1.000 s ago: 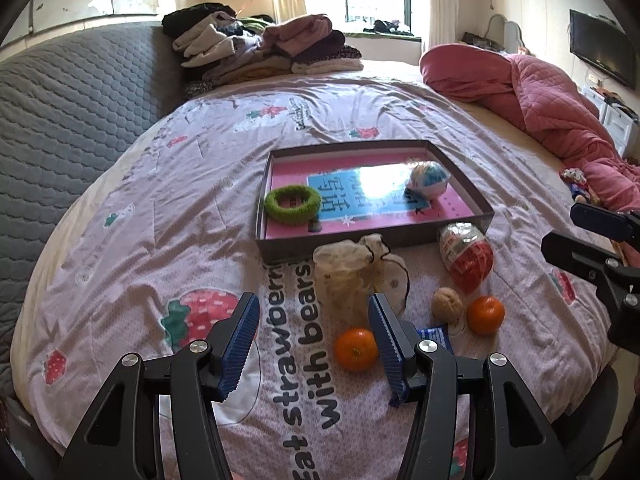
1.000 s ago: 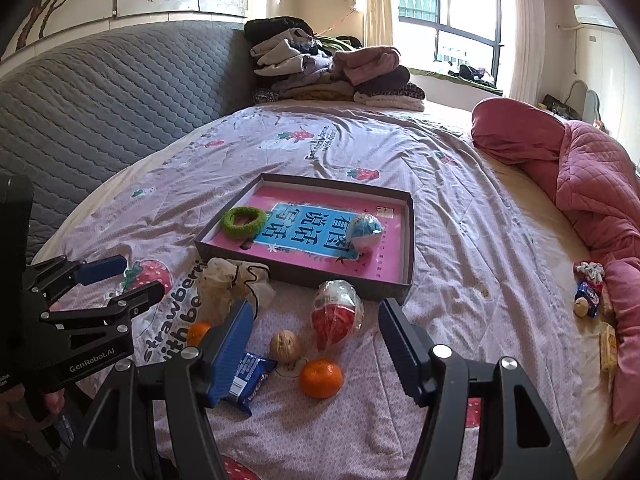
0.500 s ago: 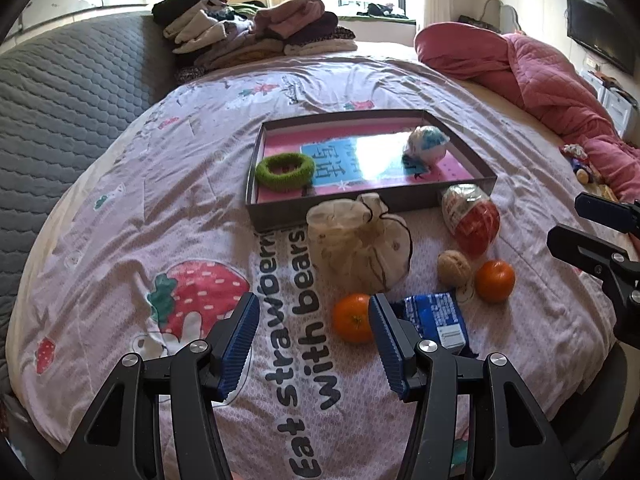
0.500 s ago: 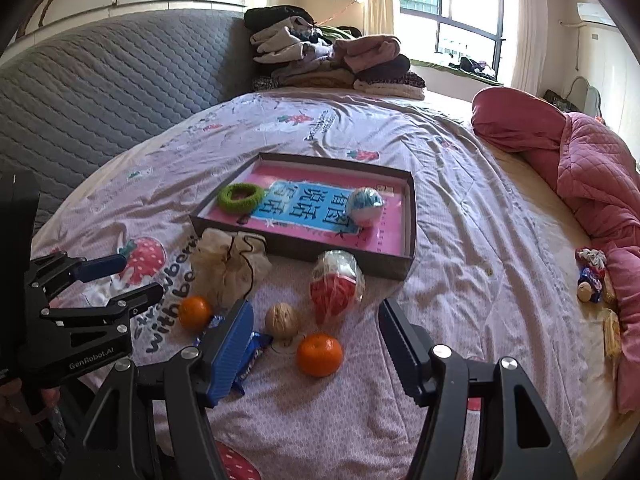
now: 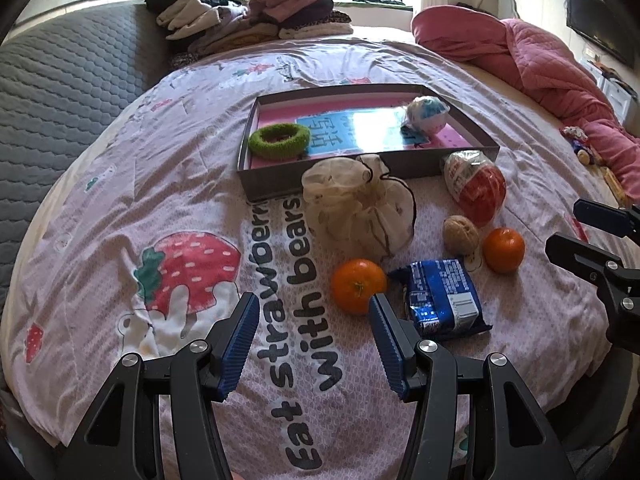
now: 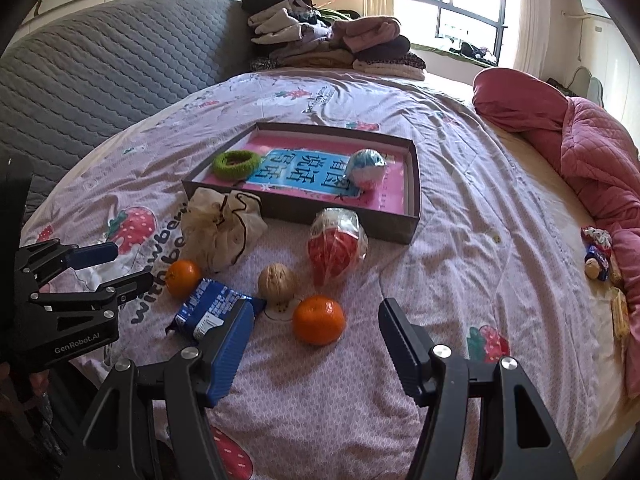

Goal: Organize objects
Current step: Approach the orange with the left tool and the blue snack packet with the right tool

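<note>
Showing both tools poised above the near edge of the bed (image 5: 100,208), the two wrist views record the start of a sorting job. Left gripper (image 5: 312,344): jaws spread and empty, hanging over bare printed sheet with the nearer orange (image 5: 358,286) just beyond its right finger. Right gripper (image 6: 316,360): likewise released, nothing between its pads, the second orange (image 6: 319,320) lying just ahead of the gap and so the likeliest first pick. Loose items cluster between the bed's near edge and the shallow box (image 6: 414,184): a blue snack packet (image 6: 214,312), a walnut (image 6: 277,282), a red net-wrapped bundle (image 6: 338,246) touching or nearly touching the box's front wall, and a cream drawstring pouch (image 6: 222,232) leaning against that wall. Inside the box, a green ring (image 6: 236,164) sits at the left end and a blue-and-white ball (image 6: 366,168) towards the right end, on the pink printed floor; this suggests the box serves as the collecting place, with most items not yet moved in. Both grippers point downward at a slant, a pose that suits a top-down reach onto soft bedding, where round fruit may roll when nudged. Folded clothes (image 6: 328,40) at the far edge and a pink quilt (image 6: 592,148) along the right edge lie well apart from the work.
</note>
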The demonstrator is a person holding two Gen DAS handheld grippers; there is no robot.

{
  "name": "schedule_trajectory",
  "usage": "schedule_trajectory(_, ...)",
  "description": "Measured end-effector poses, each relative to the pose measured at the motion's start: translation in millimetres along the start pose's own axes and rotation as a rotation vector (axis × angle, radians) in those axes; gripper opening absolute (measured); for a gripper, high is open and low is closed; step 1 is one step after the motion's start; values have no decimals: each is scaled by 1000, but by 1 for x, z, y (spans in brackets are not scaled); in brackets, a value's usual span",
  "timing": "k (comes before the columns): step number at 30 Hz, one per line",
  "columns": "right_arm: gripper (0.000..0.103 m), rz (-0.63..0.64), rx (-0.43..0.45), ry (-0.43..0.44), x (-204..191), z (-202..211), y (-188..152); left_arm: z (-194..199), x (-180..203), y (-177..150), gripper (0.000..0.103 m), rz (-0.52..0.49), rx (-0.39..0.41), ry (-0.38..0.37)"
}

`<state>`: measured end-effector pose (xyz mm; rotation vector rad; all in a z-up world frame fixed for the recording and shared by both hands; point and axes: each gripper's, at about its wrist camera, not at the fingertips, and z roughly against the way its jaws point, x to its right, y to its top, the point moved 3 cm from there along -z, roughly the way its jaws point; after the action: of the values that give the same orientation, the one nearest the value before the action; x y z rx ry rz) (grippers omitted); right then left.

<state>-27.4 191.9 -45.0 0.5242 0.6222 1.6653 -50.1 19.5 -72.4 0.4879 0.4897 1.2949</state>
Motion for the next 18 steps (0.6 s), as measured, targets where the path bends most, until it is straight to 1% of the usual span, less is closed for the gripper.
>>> schedule_trajectory(7, 65, 9, -16, -4, -1, -5, -7, -5, 5, -4, 58, -16, -11, -11)
schedule_trajectory(18, 65, 4, -55, -4, 0, -24, -16, -20, 9, -6, 58, -20, -31, -29)
